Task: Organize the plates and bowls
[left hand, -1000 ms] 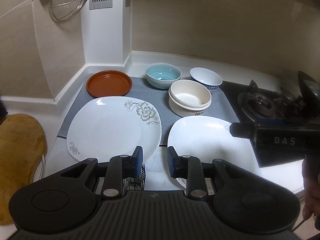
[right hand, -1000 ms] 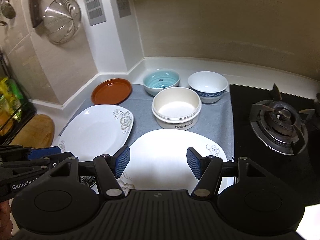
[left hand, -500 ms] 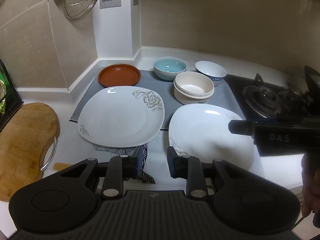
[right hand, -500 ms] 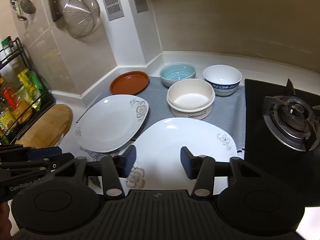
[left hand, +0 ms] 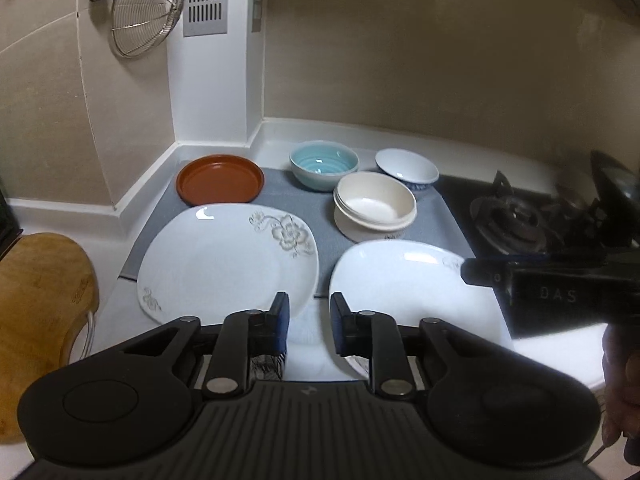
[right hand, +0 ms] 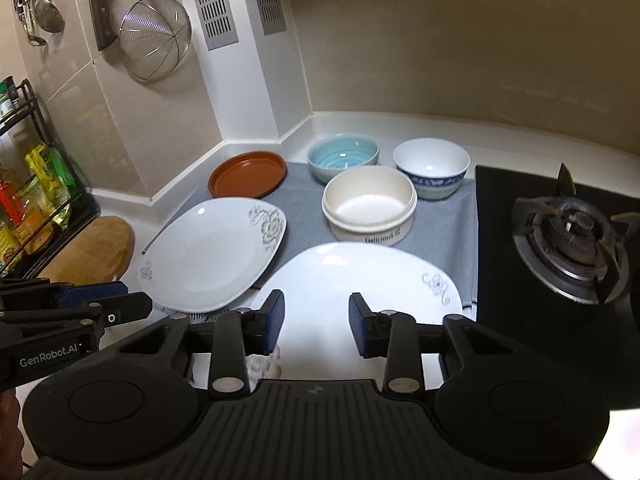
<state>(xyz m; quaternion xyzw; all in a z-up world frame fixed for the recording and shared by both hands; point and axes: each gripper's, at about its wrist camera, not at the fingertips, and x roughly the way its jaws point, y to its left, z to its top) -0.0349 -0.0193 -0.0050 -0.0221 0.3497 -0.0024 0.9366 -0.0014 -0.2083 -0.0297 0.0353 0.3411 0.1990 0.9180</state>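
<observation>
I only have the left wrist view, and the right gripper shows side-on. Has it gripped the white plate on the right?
Observer: No. The right gripper has just been closing its jaws, but the pads stand apart and clamp nothing; the right white plate lies below them.
Operator: What stands left of the cutting board?
Observer: A black wire rack holding bottles and packets, beside the cutting board.
Operator: Any print on the cream bowl's front?
Observer: Yes, the cream bowl reads "Delicious".
</observation>
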